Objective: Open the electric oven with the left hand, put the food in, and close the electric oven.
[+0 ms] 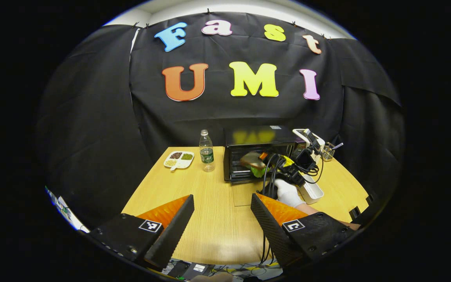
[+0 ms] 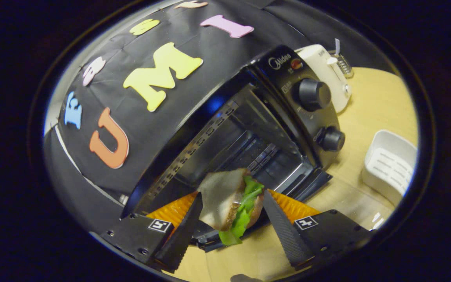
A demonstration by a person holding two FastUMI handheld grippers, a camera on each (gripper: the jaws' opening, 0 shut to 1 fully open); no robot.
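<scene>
The right gripper (image 2: 231,213) clamped the sandwich (image 2: 231,201) at the open oven (image 2: 249,141); left gripper (image 1: 221,219) gaped, empty; tilted, the filling could slip out.

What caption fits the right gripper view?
Right gripper shut on a sandwich at the open electric oven.

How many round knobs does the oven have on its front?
2. Both sit on the oven's control panel, right of the open cavity as the oven faces: a bigger upper knob and a smaller lower knob beneath it. None look hidden.
</scene>
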